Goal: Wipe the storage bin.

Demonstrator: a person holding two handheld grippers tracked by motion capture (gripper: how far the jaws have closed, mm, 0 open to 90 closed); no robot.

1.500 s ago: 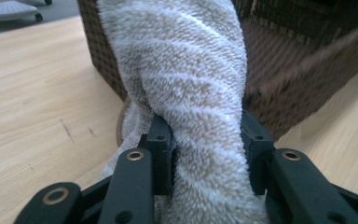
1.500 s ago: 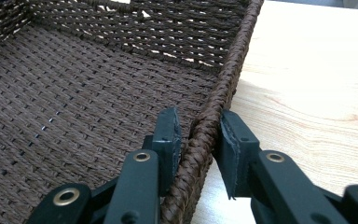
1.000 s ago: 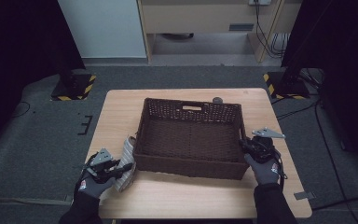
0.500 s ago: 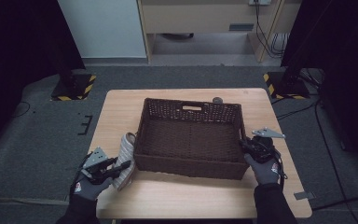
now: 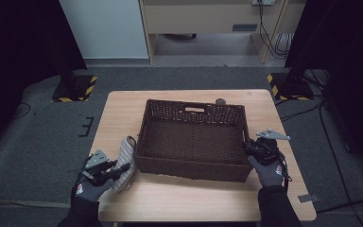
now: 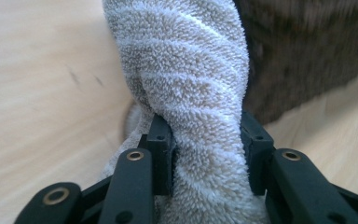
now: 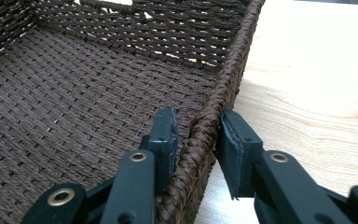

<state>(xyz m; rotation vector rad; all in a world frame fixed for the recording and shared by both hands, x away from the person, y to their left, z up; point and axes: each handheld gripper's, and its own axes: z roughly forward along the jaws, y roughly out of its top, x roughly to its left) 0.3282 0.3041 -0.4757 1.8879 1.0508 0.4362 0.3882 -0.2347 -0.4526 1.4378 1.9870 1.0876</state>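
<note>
While pinched, towel (beside basket)

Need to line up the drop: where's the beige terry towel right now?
In the high view the rolled beige terry towel lies on the table's near-left, just outside the brown wicker basket's left wall, pinched in the left claw.
</note>
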